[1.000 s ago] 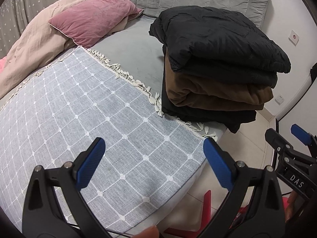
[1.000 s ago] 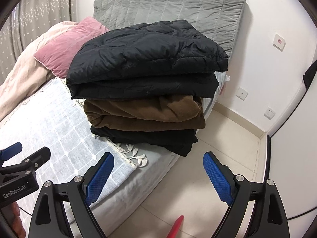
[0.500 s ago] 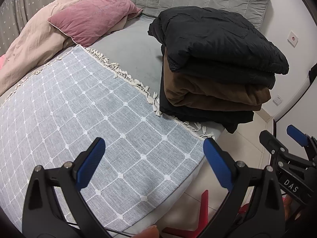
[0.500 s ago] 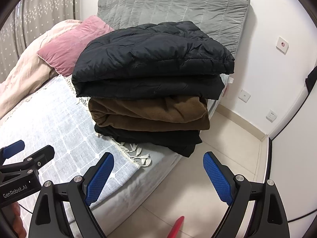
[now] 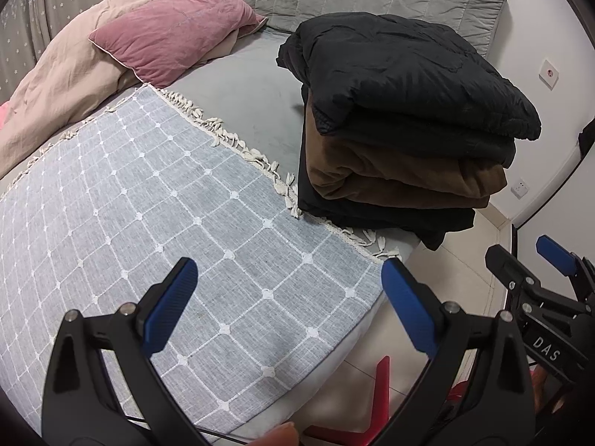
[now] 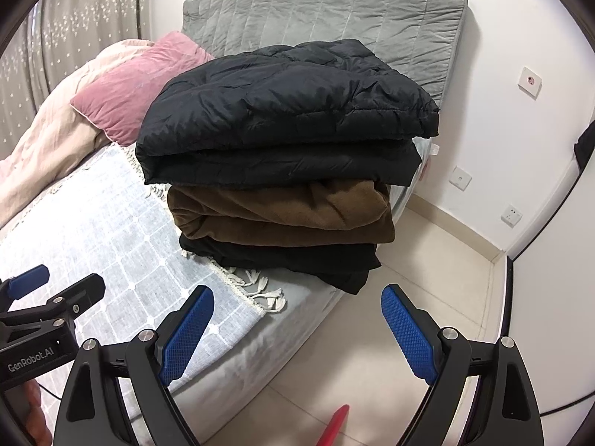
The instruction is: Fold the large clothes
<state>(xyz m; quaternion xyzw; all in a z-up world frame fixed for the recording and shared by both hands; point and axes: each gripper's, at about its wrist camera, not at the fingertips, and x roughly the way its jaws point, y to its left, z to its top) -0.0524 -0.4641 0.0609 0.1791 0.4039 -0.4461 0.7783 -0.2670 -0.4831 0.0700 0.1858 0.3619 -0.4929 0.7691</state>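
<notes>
Grippers are hanging empty as I'm watching: left gripper [image 5: 288, 306] and right gripper [image 6: 297, 334] both spread wide. Folded stack [image 6: 286, 163] is sitting at twelve o'clock on the bed [image 6: 282, 319], touching the throw [image 5: 167, 223].

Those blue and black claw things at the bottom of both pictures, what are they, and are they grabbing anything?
They are grabbing tools that a person holds, one per hand. Each carries a camera looking out between its jaws, so one picture comes from the left gripper and one from the right gripper. Both have their jaws wide open and hold nothing. On the bed sits a stack of folded clothes, black and brown, beside a grey checked blanket. A pink pillow lies farther back.
</notes>
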